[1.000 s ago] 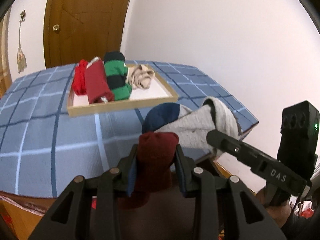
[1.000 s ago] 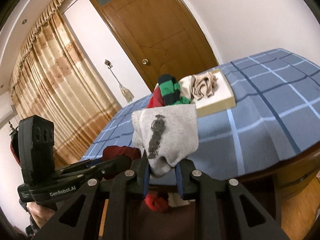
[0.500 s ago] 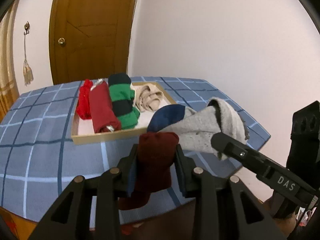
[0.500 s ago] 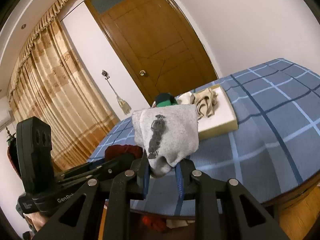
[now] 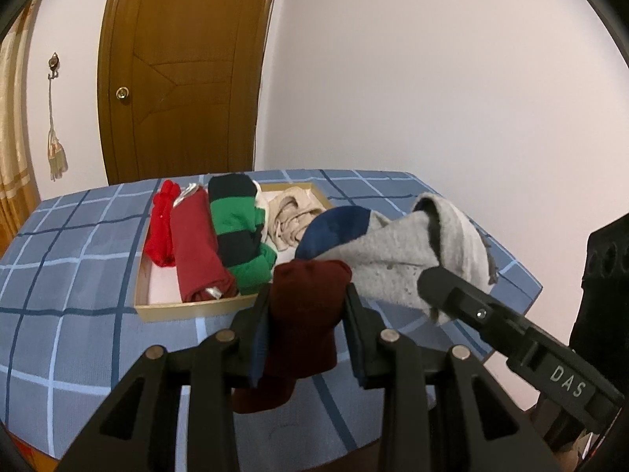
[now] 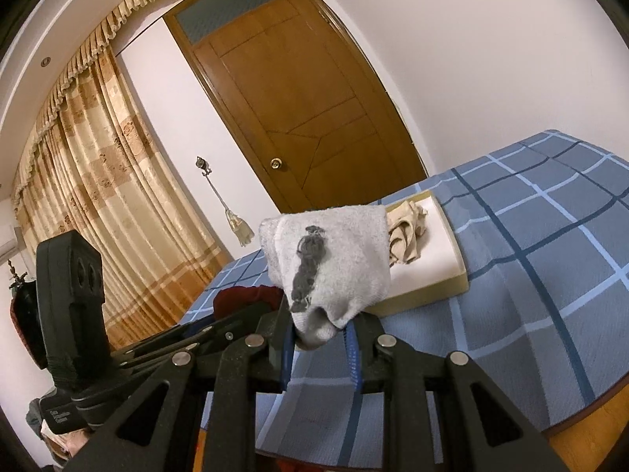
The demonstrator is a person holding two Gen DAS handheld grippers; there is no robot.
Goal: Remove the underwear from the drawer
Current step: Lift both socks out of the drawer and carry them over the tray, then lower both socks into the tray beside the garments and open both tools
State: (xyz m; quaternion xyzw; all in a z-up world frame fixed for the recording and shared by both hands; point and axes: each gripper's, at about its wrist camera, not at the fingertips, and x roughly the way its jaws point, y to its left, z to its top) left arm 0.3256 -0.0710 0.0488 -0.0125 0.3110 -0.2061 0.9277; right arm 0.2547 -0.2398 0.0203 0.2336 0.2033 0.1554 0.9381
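Observation:
My left gripper (image 5: 306, 306) is shut on a dark red rolled garment (image 5: 306, 314) and holds it above the blue checked table (image 5: 78, 338). My right gripper (image 6: 320, 326) is shut on a grey garment with a navy end (image 6: 330, 259), also seen in the left wrist view (image 5: 393, 251). Both are held up in front of a shallow wooden tray (image 5: 184, 308) that holds red, dark red, green-striped (image 5: 236, 228) and beige (image 5: 289, 212) rolled garments. No drawer is in view.
A wooden door (image 5: 181, 70) and white walls stand behind the table. Patterned curtains (image 6: 98, 181) hang at the left. The table's front edge (image 6: 570, 424) lies just below the grippers.
Both grippers have risen and moved forward over the table with their garments still held. The tray looks closer and the view is tilted further up.

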